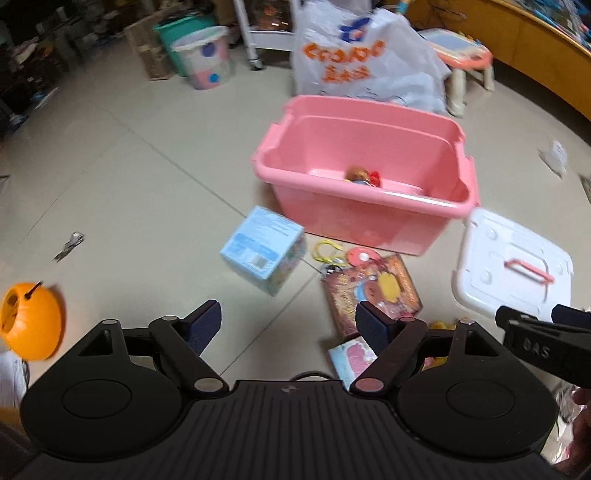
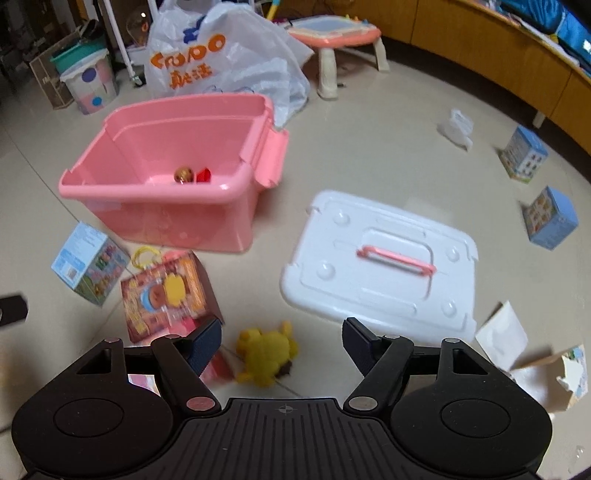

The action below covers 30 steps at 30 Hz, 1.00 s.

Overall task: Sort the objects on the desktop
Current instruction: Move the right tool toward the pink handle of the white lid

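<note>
A pink storage bin (image 1: 362, 218) (image 2: 162, 210) stands open on the tiled floor with a small ball toy (image 1: 358, 175) (image 2: 183, 174) inside. Its white lid (image 1: 517, 269) (image 2: 384, 262) lies flat to the right. A blue cube box (image 1: 264, 249) (image 2: 88, 264), a red toy pack (image 1: 373, 291) (image 2: 166, 295) and a yellow plush (image 2: 267, 354) lie in front of the bin. My left gripper (image 1: 288, 326) is open and empty above the floor. My right gripper (image 2: 282, 341) is open and empty, just above the plush; it also shows in the left wrist view (image 1: 543, 343).
An orange pumpkin bucket (image 1: 31, 326) sits at the far left. A white shopping bag (image 1: 365, 59) (image 2: 221, 55), a toy table (image 2: 336, 33) and a spotted bin (image 1: 205, 59) stand behind. Two more blue boxes (image 2: 550, 218) and torn packaging (image 2: 546, 373) lie at the right.
</note>
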{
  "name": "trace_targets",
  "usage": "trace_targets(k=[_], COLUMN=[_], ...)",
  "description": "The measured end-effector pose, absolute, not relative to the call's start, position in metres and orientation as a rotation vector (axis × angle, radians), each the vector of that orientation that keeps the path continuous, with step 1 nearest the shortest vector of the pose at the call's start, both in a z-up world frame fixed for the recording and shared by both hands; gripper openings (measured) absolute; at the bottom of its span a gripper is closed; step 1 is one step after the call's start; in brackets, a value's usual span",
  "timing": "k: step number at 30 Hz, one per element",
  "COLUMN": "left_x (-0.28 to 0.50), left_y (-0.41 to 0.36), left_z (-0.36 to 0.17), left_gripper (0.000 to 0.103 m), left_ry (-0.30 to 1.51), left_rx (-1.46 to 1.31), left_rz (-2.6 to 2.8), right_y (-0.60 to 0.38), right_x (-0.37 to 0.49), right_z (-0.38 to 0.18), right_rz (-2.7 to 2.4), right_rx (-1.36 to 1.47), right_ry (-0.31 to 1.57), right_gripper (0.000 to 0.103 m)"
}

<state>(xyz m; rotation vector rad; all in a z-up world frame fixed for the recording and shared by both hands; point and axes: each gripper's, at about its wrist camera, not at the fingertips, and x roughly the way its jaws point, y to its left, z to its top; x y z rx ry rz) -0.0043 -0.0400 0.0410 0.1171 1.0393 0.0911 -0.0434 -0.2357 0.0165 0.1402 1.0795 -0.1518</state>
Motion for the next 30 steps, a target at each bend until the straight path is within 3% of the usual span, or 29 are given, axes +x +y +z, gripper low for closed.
trace_targets(k=[12,19,30], left_x=[-0.039,-0.042,-0.019], left_y=[-0.004,0.02,-0.004], left_z=[0.057,0.047,0.019], left_gripper=[0.087,0.088,0.088], left_ry=[0.992,1.014,1.09], left_rx=[0.089,0.033,0.045], left_rz=[0.149,0.172,0.172], right_y=[-0.161,-0.147,-0.159], right_x=[0.002,0.018,0.043], right_z=[0.051,0.062,0.065], right_rz=[-0.126,0.061,0.266], right_rx=[-0.019,-0.075,-0.206], right_ry=[0.952,0.961,1.034], right_gripper=[0.074,0.077,0.08])
